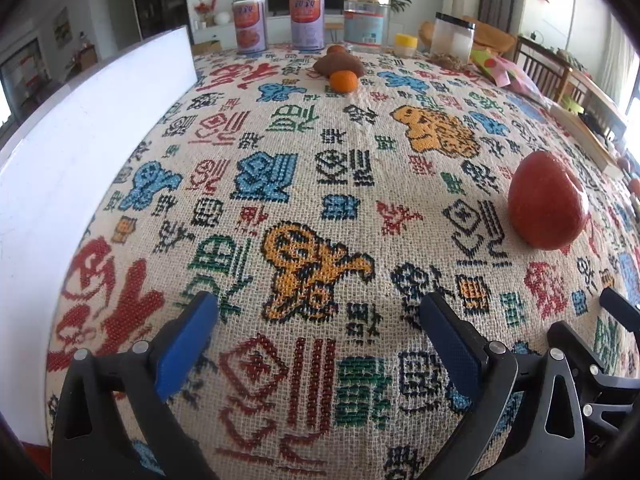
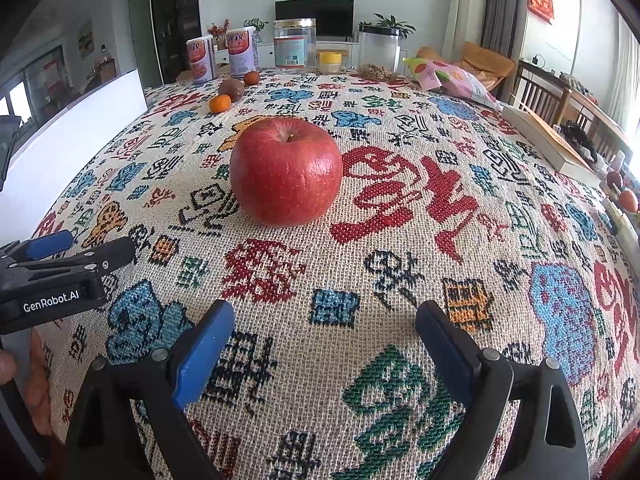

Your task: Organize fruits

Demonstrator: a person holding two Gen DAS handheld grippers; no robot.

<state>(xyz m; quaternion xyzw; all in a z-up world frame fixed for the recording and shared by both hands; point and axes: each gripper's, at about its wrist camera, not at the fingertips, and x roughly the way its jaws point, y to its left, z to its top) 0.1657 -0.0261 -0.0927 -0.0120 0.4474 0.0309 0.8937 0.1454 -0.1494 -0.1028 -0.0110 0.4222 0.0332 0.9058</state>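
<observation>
A big red apple stands upright on the patterned tablecloth, straight ahead of my right gripper, which is open and empty a short way in front of it. The apple also shows at the right of the left wrist view. My left gripper is open and empty over bare cloth. Far back lie a small orange, a brown fruit and another orange. In the right wrist view they are the orange, the brown fruit and the far orange.
A white board stands along the table's left side. Cans, a clear jar, a black-lidded jar and a small yellow-lidded tub line the far edge. A snack bag and a book lie at the right.
</observation>
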